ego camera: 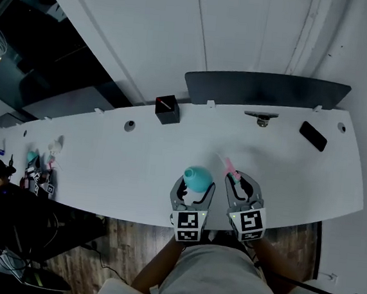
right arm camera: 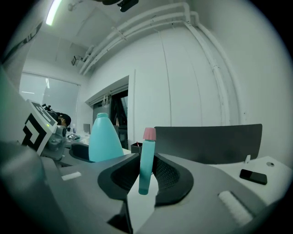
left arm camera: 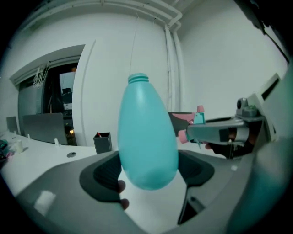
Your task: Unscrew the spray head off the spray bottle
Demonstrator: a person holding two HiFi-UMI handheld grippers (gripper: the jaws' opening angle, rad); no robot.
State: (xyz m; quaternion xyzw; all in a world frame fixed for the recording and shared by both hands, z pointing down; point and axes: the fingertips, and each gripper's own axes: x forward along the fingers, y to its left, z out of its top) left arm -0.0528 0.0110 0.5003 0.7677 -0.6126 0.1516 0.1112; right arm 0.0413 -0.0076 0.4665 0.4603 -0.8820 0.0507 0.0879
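Left gripper [left arm camera: 149, 176], jaws wide, clamps the capless teal plastic spray bottle [left arm camera: 147, 137]. Right gripper [right arm camera: 145, 178], jaws narrow, pinches the teal-and-pink spray head [right arm camera: 147, 164]. Both are above the long white desk's [ego camera: 104, 161] near edge.

The spray bottle [left arm camera: 147, 137] is smooth teal plastic, the table [ego camera: 104, 161] matt white, the floor [ego camera: 123, 237] wood.

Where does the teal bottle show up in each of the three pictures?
Head view: teal bottle low centre, in the left gripper.
Left gripper view: bottle fills the centre.
Right gripper view: bottle left of centre.
Shared landmark: black box on the desk.
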